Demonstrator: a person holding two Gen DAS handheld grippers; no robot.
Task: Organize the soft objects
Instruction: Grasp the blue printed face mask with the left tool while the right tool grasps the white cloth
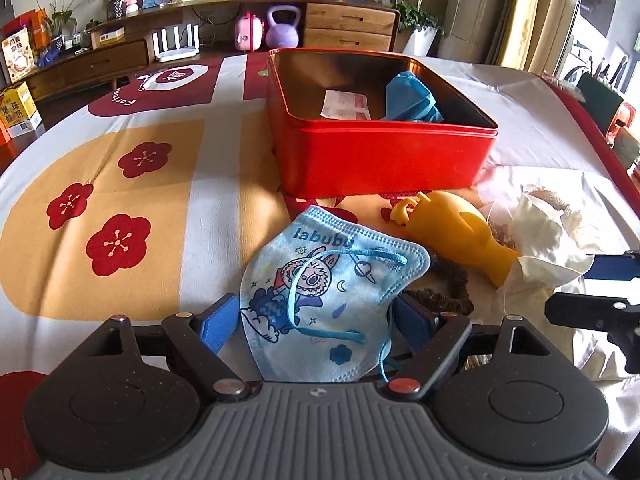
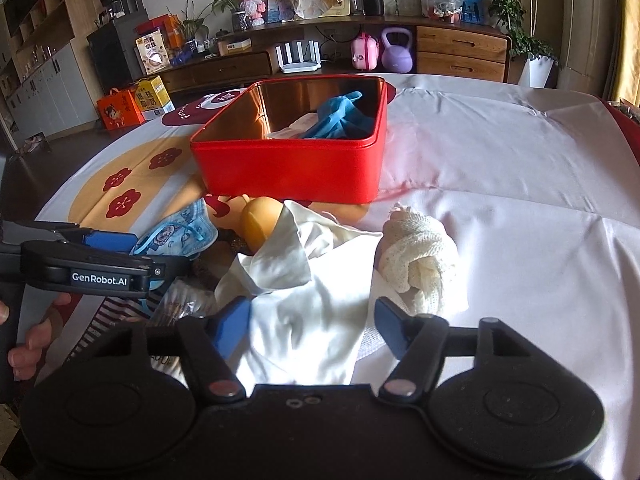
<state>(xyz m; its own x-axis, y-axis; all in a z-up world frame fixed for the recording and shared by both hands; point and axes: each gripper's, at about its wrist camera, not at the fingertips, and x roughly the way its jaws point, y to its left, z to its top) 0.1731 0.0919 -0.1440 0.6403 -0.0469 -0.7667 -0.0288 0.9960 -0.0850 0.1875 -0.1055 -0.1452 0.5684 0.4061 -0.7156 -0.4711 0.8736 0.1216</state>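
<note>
A light blue child's face mask (image 1: pixel 320 280) printed "labubu" lies on the bedspread between the fingers of my left gripper (image 1: pixel 316 320), which stands open around it. My right gripper (image 2: pixel 310 324) is open with a crumpled white cloth (image 2: pixel 304 312) between its blue pads; the left pad touches the cloth. A cream knitted bundle (image 2: pixel 420 256) lies just right of that cloth. Behind both stands the open red tin (image 1: pixel 380 156), holding a blue cloth (image 1: pixel 412 96) and a small packet. In the right wrist view the left gripper (image 2: pixel 160 252) reaches in from the left over the mask (image 2: pixel 180 232).
A yellow rubber toy (image 1: pixel 452 232) and a brown scrunchie (image 1: pixel 444 292) lie between mask and white cloth. A hand (image 2: pixel 28 344) holds the left gripper. The patterned bedspread (image 1: pixel 120 200) spreads left; white sheet (image 2: pixel 520 200) extends right. A sideboard (image 1: pixel 100 64) runs beyond the bed.
</note>
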